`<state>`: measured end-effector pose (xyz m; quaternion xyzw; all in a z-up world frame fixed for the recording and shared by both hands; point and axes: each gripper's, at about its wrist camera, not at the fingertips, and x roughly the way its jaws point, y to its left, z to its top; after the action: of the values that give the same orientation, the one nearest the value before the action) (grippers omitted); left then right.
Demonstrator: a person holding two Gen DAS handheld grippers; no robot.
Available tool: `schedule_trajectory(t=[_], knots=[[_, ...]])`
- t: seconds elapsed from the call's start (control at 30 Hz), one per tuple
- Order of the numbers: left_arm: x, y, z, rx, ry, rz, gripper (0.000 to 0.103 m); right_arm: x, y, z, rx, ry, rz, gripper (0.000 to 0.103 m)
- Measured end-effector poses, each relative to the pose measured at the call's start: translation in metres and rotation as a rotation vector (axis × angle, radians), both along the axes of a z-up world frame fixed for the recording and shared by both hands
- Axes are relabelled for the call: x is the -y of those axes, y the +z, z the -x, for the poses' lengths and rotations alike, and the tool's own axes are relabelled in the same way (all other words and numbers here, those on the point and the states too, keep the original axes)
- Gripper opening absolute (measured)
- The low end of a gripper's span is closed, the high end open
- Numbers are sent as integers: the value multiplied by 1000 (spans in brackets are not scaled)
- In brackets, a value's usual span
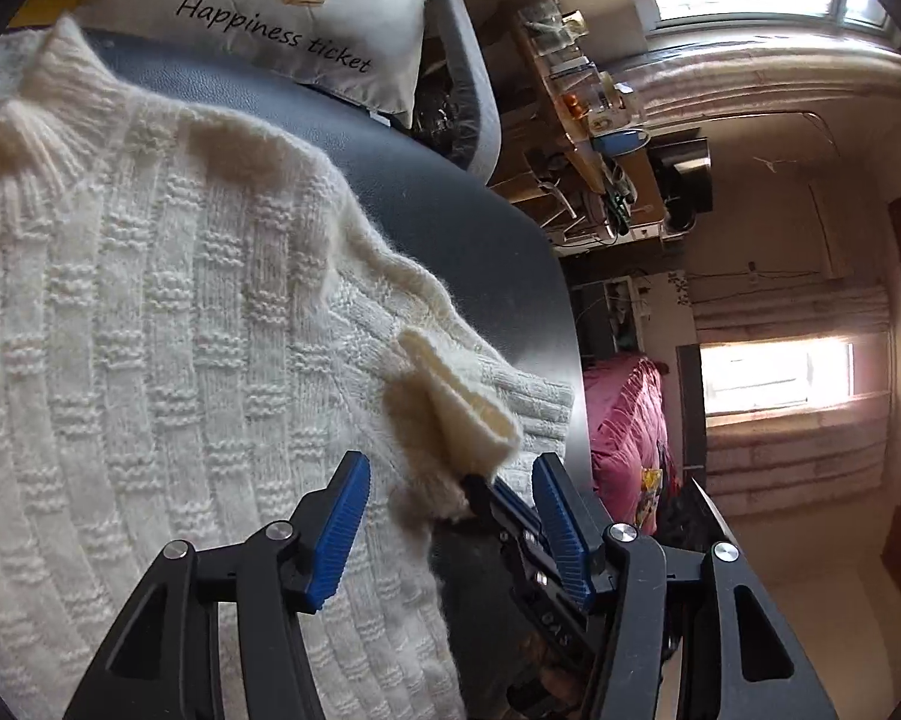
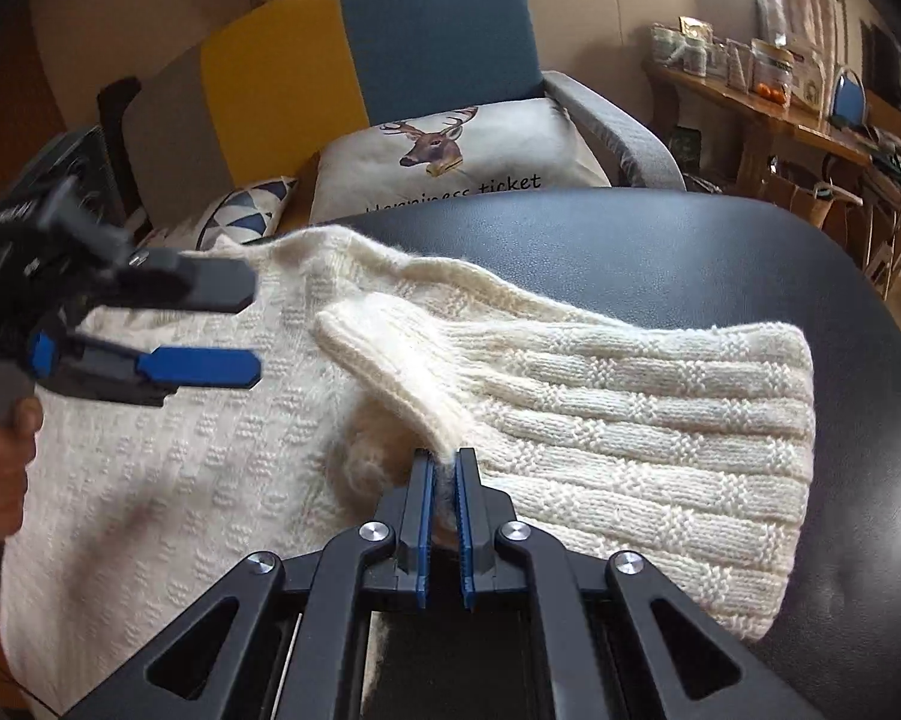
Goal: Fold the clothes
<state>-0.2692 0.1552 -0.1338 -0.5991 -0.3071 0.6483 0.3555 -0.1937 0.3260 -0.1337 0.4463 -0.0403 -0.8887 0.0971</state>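
Observation:
A cream knitted sweater [image 1: 150,312] lies spread on a dark round table [image 1: 450,210]; it also shows in the right wrist view [image 2: 222,468]. My right gripper [image 2: 444,462] is shut on the ribbed cuff [image 2: 390,372] of the sweater's sleeve [image 2: 630,438], which is laid over the body. In the left wrist view the right gripper [image 1: 480,483] holds that cuff [image 1: 456,414]. My left gripper [image 1: 450,468] is open and empty, hovering just above the sweater close to the cuff. It shows at the left of the right wrist view [image 2: 252,330].
Behind the table [image 2: 720,252] stands a sofa [image 2: 390,54] with a deer-print cushion [image 2: 450,150] and a triangle-pattern cushion [image 2: 246,216]. A cluttered wooden side table [image 2: 780,114] is at the right. The table's edge [image 2: 894,480] curves close beside the folded sleeve.

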Motion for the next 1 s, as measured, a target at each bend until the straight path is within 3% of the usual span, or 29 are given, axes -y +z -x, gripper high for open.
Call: schedule_trajectory(t=[0.23,0.47,0.5,0.6,0.67,0.77,0.93,1.0], knots=[[-25,-17,19,93,-25,1,57,16,4,-12,-49,67,-78,6],[-36,-28,23,119,-33,10,57,16,2,-15,-58,79,-86,6],[-39,-29,22,109,-38,22,51,16,2,-15,-58,78,-86,6],[-50,-24,19,50,-59,94,8,13,3,-15,-55,71,-79,9],[-53,-17,15,6,-51,121,8,5,6,-18,-49,55,-41,12],[-52,6,9,-95,-35,138,7,-17,17,-33,-76,-21,78,20],[-33,86,9,-288,5,84,7,-90,9,-67,-37,-236,585,24],[-22,123,11,-363,21,64,7,-109,-3,-79,-19,-289,768,31]])
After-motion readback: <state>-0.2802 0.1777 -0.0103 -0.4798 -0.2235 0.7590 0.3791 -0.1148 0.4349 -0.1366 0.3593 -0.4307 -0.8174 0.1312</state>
